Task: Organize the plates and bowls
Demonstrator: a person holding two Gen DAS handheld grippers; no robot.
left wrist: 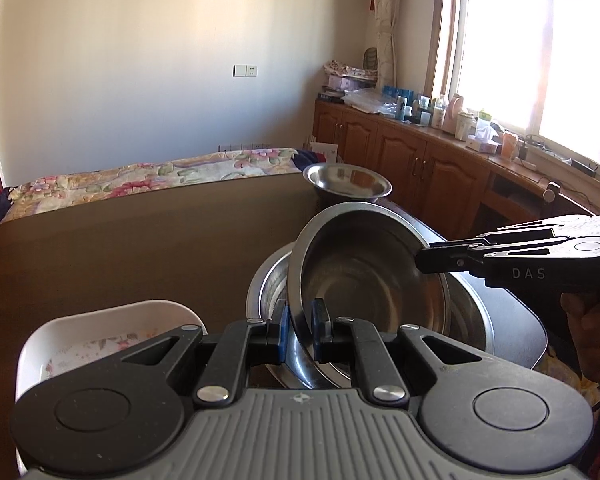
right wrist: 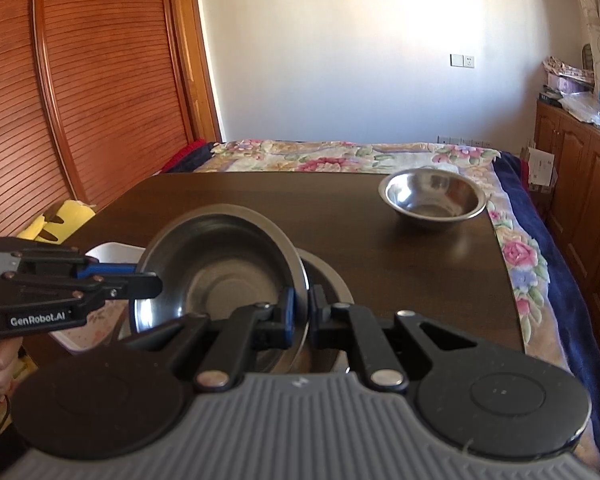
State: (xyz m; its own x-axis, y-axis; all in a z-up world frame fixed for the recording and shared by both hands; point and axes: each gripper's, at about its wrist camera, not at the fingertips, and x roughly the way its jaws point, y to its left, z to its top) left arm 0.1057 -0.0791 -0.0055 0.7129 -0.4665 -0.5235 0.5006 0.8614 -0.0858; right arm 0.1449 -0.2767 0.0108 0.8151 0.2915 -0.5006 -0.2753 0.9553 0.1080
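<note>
Left wrist view shows the left gripper (left wrist: 300, 330) with its jaws closed on the near rim of a steel bowl (left wrist: 364, 276), one pad inside the rim and one outside. The right gripper (left wrist: 424, 262) comes from the right side and pinches the opposite edge of the same bowl, its jaws also nearly together on the thin metal. The bowl is tilted, its opening turned toward the camera, and it sits partly inside a larger steel bowl (left wrist: 468, 320) below it. I judge that two grips are used because the rim is thin and slippery, so one pinch alone could let the bowl swing.

In the right wrist view the right gripper (right wrist: 302, 314) holds the rim with its blue pads, and the left gripper (right wrist: 140, 276) holds the far edge. The tilt probably helps the bowl to slide down into the larger one, so the nesting seems in progress but not finished.

A white dish (left wrist: 100, 336) with a flower pattern stands just beside the stack on the left. A third steel bowl (right wrist: 434, 196) waits alone, well apart, near the far right corner of the dark worktop (right wrist: 300, 196), and likely goes next.
</note>
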